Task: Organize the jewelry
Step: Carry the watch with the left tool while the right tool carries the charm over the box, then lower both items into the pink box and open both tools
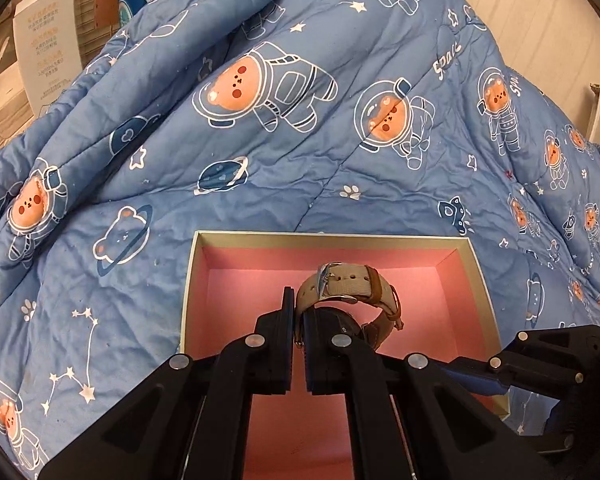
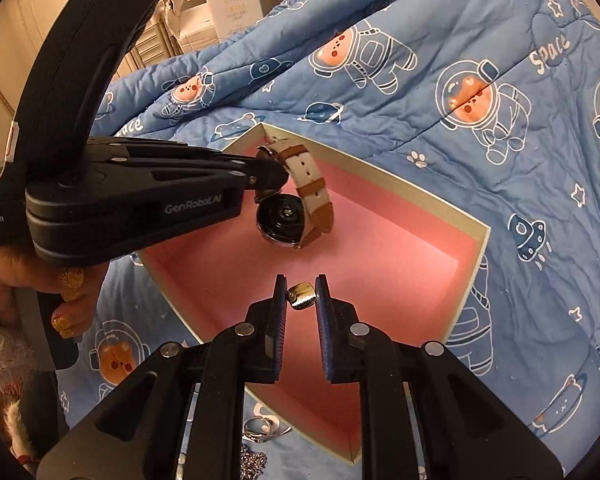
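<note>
Your left gripper [image 2: 274,176] carries "GenRobot.AI" on its side, readable only from the right wrist view, and the blue quilt [image 1: 340,168] repeats "Space" among its astronaut bears; print on the white carton [image 1: 46,40] is too small to read. Your left tongs are clamped on the beige strap of the watch [image 2: 288,204], which hangs over the pink-lined box [image 2: 420,256]. Its dark case back shows only from the right wrist. From the left wrist you see mostly strap and buckle. Your right gripper [image 2: 300,294] pinches a small gold piece [image 2: 301,295] between its pads, above the box floor. Only the right wrist view shows silver rings [image 2: 260,426] and a chain [image 2: 254,460] on the quilt beside the box.
</note>
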`<state>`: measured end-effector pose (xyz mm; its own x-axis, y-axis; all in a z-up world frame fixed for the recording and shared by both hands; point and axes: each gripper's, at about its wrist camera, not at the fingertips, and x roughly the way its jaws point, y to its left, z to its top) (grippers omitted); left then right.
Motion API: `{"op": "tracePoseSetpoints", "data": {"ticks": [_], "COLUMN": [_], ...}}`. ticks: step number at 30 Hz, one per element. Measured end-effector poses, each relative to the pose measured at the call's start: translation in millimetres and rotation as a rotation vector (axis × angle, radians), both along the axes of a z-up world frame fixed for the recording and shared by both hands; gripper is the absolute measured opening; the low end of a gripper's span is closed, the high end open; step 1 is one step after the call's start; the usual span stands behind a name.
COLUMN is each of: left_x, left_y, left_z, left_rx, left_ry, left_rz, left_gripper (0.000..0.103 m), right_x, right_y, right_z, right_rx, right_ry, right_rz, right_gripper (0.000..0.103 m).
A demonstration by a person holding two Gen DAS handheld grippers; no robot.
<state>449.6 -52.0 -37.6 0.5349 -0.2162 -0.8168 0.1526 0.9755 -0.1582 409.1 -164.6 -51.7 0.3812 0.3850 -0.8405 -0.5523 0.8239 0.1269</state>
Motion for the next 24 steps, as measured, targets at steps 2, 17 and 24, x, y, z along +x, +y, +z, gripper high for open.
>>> {"op": "tracePoseSetpoints", "data": {"ticks": [2, 17, 24], "left_x": [3.5, 16.2, 11.5], "left_y": [-3.7, -3.5, -3.0], "left_z": [-5.5, -17.2, -14.9], "left_rx": [0.015, -0.039, -0.050], "left_ry": [0.018, 0.030, 0.024], "left_rz": [-0.002, 0.046, 0.025], "left_gripper": [0.004, 0.004, 0.016], "right_x": [4.4, 26.0, 24.4], "right_y": [3.9, 11.4, 17.8], "right_z": [-5.7, -23.9, -27.7], "right_rx": [-0.015, -0.060, -0.083], "right_ry": [0.016, 0.037, 0.012], "right_rz": [0.004, -0.019, 0.015], "right_gripper": [0.015, 0.015, 0.029]}}
